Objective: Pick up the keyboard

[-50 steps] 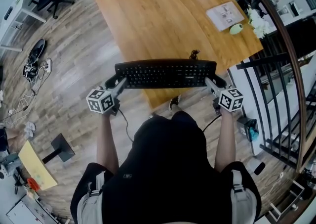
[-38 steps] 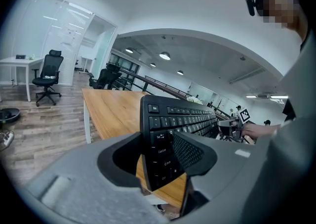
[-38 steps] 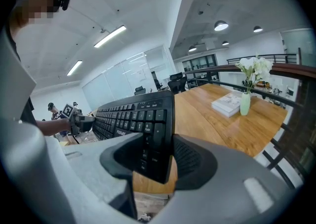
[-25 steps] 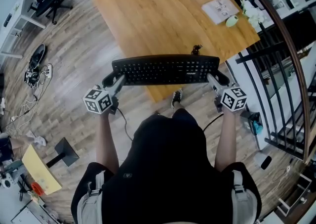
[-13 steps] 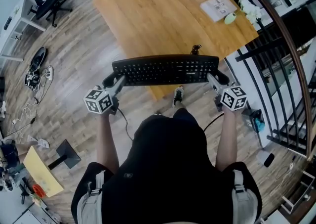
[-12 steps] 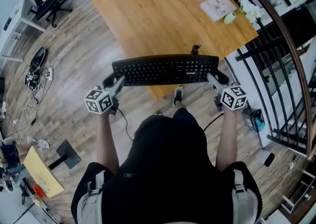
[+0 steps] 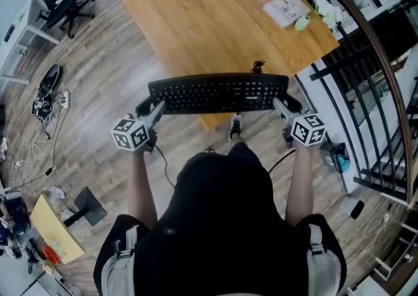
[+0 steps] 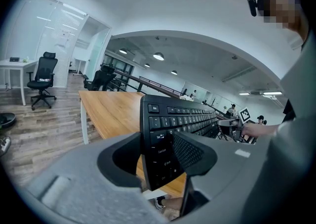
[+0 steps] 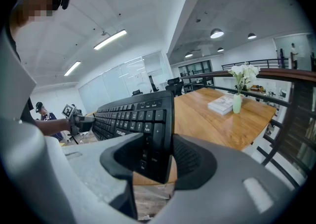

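We've got the keyboard [image 7: 219,94] airborne at 12 o'clock over the table [image 7: 196,14] edge. The left gripper [image 7: 154,106] pinches its 9 o'clock end and the right gripper [image 7: 283,105] its 3 o'clock end. If our hands spread or twist unevenly, one end could slip and drop.

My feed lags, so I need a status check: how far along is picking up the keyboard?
Done: the black plastic keyboard is clamped at both ends by the left gripper and right gripper and appears lifted clear of the light wooden table. In hand: it is held level over the table's near corner. Left: nothing visible.
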